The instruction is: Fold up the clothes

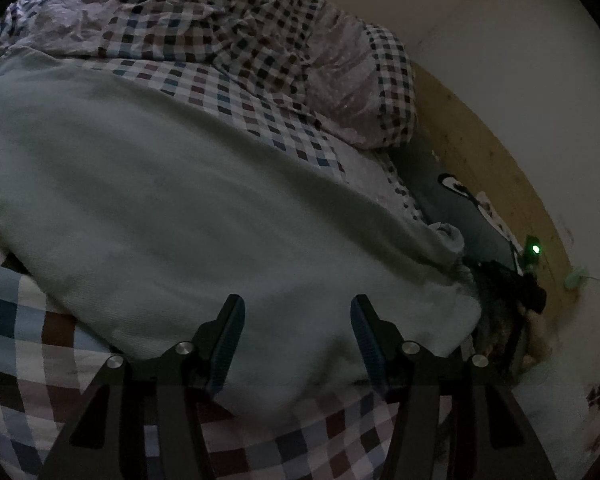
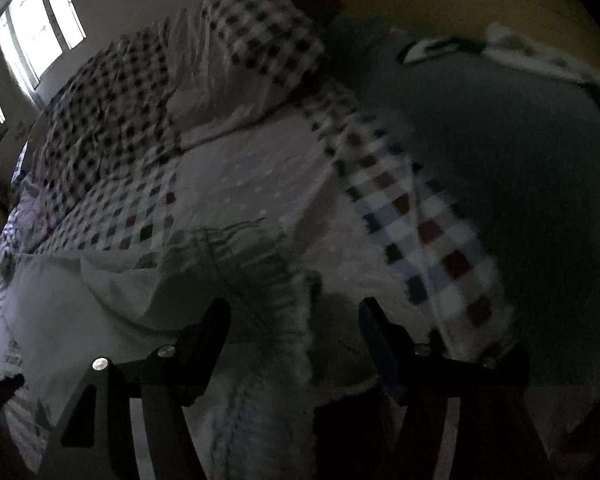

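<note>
With both my left gripper [image 1: 297,344] and right gripper [image 2: 295,344] fingers apart, I risk the pale garment [image 1: 172,200] slumping unfolded on the bed [image 1: 40,368].

pale green garment [image 1: 172,200] on brown, blue and white checked quilt [image 1: 228,40].

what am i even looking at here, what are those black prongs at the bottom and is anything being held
Those prongs are two-finger grippers, one held in each of a person's hands, each with a camera looking along its fingers. The left gripper view shows a pale green garment spread on a checked bedspread. The right gripper view, blurrier, shows a pale fringed edge of cloth on the same bed. Both stand open with cloth below; neither holds anything. A small green light glows by the bed's edge.
</note>
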